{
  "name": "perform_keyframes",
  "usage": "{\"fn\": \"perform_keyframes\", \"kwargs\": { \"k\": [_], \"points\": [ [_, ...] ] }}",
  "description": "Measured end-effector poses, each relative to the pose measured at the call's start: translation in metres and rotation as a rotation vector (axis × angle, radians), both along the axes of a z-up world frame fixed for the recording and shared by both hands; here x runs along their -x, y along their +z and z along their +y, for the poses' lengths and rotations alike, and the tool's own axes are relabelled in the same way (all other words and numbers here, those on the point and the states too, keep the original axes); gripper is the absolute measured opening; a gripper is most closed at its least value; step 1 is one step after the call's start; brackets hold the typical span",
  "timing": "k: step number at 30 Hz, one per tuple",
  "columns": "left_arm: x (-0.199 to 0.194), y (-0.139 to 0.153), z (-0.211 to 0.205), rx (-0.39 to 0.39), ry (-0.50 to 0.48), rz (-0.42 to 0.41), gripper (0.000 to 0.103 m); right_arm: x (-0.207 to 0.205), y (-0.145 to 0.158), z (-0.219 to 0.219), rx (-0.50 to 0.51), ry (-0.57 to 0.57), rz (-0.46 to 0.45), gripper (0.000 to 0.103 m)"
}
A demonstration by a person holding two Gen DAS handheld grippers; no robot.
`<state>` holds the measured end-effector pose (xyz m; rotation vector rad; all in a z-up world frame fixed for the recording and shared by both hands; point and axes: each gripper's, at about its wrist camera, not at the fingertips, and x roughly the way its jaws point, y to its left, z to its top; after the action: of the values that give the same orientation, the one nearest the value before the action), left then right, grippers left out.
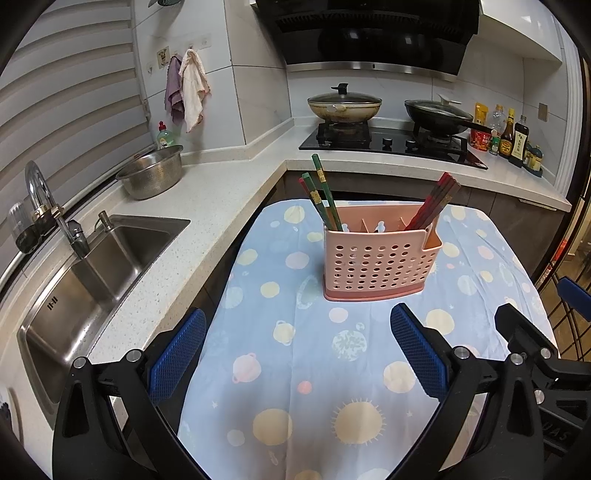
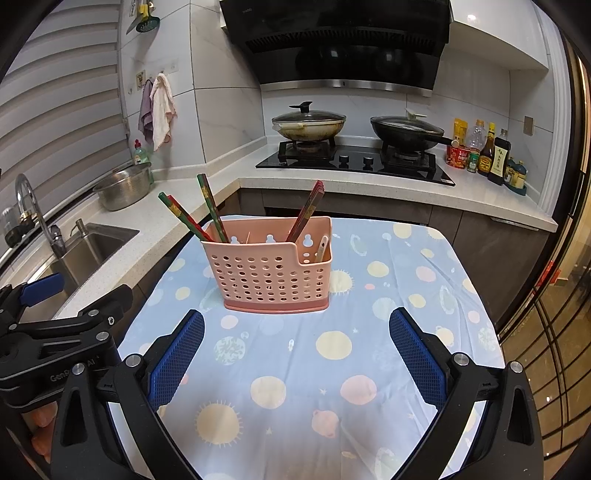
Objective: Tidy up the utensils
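Both tongs, left (image 1: 297,354) and right (image 2: 295,356), spread and empty above the worktop's (image 2: 369,424) near edge. Pink caddy (image 2: 269,275) stands mid-worktop, toward the far edge. Green chopsticks (image 2: 210,206) left compartment, red chopsticks (image 2: 308,212) right. Judgement: grip one stick high, lift straight. Compartment floors hidden; pale utensil (image 2: 322,248) in the side pocket unclear.

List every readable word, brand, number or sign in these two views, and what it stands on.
"GenR… AI", partly hidden: left claw body, right wrist view.
"UAS", cut off: right claw body, left wrist view.
Hood logo: too small.
Sink stamp: unreadable.
Sauce bottles labels: blurred.
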<state>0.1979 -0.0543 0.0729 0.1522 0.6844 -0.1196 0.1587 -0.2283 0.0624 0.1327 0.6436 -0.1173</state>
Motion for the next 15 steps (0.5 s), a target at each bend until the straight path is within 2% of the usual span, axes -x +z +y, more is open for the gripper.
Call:
{"fn": "perform_keyframes", "kwargs": {
  "k": [15],
  "points": [
    [-0.0035,-0.0005,0.0018,-0.006,0.003,-0.004,0.096,-0.0022,-0.0005,0.0012,0.000,0.002,0.002,0.097]
  ]
}}
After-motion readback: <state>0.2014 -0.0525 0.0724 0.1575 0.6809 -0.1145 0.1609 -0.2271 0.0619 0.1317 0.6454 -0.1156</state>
